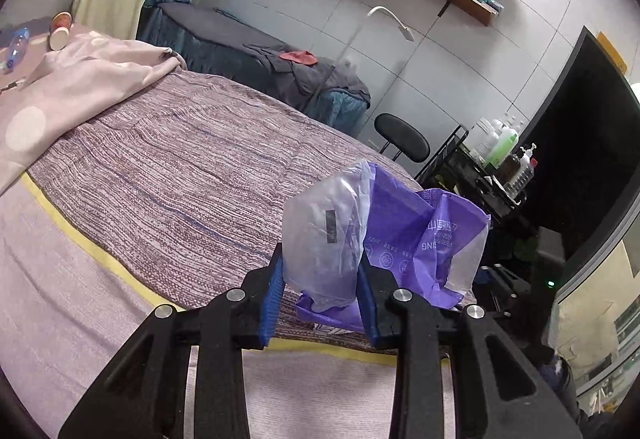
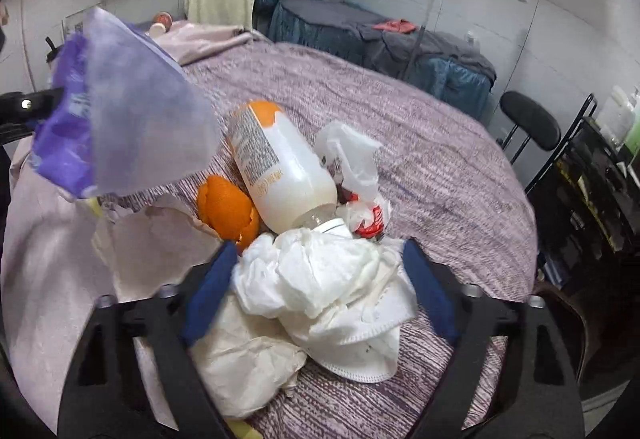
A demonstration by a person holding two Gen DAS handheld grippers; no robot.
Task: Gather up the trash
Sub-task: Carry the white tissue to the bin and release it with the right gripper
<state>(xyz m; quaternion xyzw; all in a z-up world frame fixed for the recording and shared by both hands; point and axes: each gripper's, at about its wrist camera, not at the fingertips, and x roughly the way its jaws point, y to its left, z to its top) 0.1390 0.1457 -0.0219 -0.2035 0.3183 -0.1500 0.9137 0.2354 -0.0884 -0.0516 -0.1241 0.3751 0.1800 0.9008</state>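
My left gripper (image 1: 320,271) is shut on a crumpled purple and clear plastic bag (image 1: 384,235) and holds it above the bed; the bag also shows at the left of the right wrist view (image 2: 120,111). My right gripper (image 2: 318,279) is open, its blue pads either side of crumpled white tissue (image 2: 320,279) that lies on a white face mask (image 2: 360,351). Just beyond lie a white bottle with an orange end (image 2: 276,167), orange peel (image 2: 228,207), a clear wrapper (image 2: 352,155) and a red and white scrap (image 2: 370,223).
The trash lies on a purple striped bedspread (image 1: 180,167). A paper cup (image 1: 60,31) and a plastic bottle (image 1: 16,47) lie at the far end on a pink blanket (image 1: 80,79). A black stool (image 1: 402,137) and a cart of bottles (image 1: 496,159) stand beside the bed.
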